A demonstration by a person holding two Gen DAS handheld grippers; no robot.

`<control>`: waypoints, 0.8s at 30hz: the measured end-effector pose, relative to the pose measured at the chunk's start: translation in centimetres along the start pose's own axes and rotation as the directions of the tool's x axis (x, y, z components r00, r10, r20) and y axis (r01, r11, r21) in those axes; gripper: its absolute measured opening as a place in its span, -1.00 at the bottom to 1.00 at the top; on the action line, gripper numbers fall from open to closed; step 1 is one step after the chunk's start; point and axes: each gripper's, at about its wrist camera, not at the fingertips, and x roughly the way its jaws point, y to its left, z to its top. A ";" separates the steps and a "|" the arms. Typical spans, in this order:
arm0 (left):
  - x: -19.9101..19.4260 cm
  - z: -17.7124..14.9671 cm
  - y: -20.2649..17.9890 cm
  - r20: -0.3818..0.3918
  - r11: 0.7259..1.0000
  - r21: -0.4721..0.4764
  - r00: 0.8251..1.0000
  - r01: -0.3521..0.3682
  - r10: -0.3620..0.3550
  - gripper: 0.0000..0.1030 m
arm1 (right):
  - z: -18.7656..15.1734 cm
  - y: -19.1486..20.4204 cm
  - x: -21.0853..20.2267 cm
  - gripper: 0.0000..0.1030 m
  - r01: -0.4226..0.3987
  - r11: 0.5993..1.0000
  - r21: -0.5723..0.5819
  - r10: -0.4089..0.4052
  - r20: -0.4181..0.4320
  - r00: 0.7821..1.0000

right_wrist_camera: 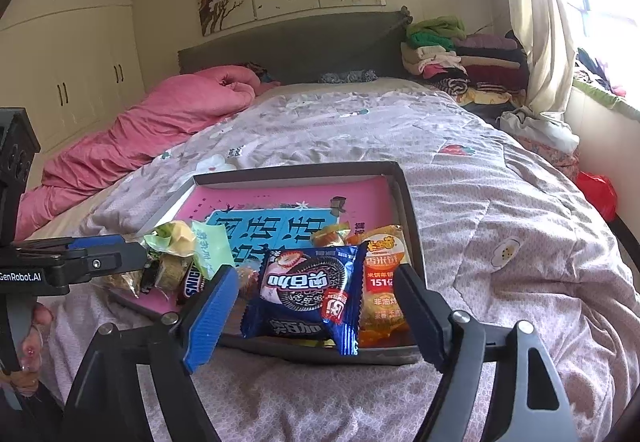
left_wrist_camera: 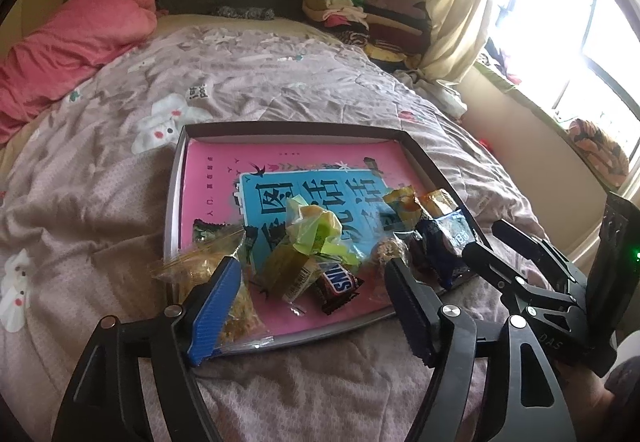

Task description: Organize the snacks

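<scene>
A grey tray [left_wrist_camera: 296, 128] lies on the bed with a pink book [left_wrist_camera: 224, 170] in it and snacks piled on the book's near half. My left gripper [left_wrist_camera: 314, 286] is open over the tray's near edge. A Snickers bar [left_wrist_camera: 338, 284] and a green-wrapped snack [left_wrist_camera: 316, 230] lie between its fingers, untouched. A clear bag of yellow snacks [left_wrist_camera: 200, 266] lies against its left finger. My right gripper [right_wrist_camera: 316, 306] is open around a blue cookie packet [right_wrist_camera: 304, 290] at the tray's [right_wrist_camera: 296, 170] near right corner. An orange rice-cracker packet [right_wrist_camera: 382, 282] lies beside its right finger.
The tray rests on a mauve patterned quilt [left_wrist_camera: 280, 82]. A pink duvet [left_wrist_camera: 72, 42] is bunched at the far left. Folded clothes [right_wrist_camera: 460, 58] are stacked by the headboard at the right, next to a curtain and window. A hand [right_wrist_camera: 34, 346] holds the left tool.
</scene>
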 end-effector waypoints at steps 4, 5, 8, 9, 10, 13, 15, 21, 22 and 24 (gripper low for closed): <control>-0.8 -0.5 -0.4 0.002 1.000 0.002 1.000 -0.012 0.012 0.52 | -0.1 0.2 -0.4 0.61 -0.016 1.000 0.009 0.016 -0.002 1.000; -1.2 -0.7 -0.5 0.001 1.000 0.003 1.000 -0.019 0.019 0.53 | -0.1 0.3 -0.5 0.65 -0.020 1.000 0.011 0.020 -0.006 1.000; -2.0 -1.3 -0.5 -0.003 0.999 -0.005 0.999 -0.040 0.040 0.54 | -0.3 0.5 -1.0 0.71 -0.027 0.999 0.024 0.028 -0.021 0.999; -2.3 -1.5 -0.5 -0.008 0.999 -0.013 0.999 -0.045 0.045 0.54 | -0.3 0.6 -1.1 0.75 -0.033 0.999 0.030 0.034 -0.029 0.999; -2.5 -1.8 -0.5 -0.018 0.998 -0.025 0.998 -0.053 0.052 0.54 | -0.4 0.7 -1.2 0.76 -0.046 0.998 0.040 0.047 -0.044 0.998; -2.9 -2.4 -0.4 -0.039 0.997 -0.048 0.997 -0.063 0.061 0.55 | -0.7 1.1 -1.8 0.79 -0.073 0.995 0.064 0.077 -0.065 0.995; -3.1 -3.1 -0.5 -0.054 0.995 -0.053 0.995 -0.085 0.082 0.55 | -0.8 1.7 -2.3 0.84 -0.084 0.993 0.079 0.091 -0.087 0.992; -3.9 -5.3 -0.9 -0.090 0.991 -0.058 0.989 -0.124 0.119 0.55 | -1.8 3.0 -4.0 0.90 -0.019 0.997 0.079 0.030 -0.141 0.990; -4.0 -5.6 -1.1 -0.093 0.990 -0.054 0.988 -0.128 0.123 0.55 | -1.9 3.2 -4.4 0.90 -0.006 0.997 0.078 0.018 -0.146 0.989; -4.4 -5.9 -1.4 -0.093 0.989 -0.046 0.986 -0.140 0.136 0.55 | -2.0 3.4 -4.9 0.91 0.003 0.997 0.083 0.009 -0.146 0.989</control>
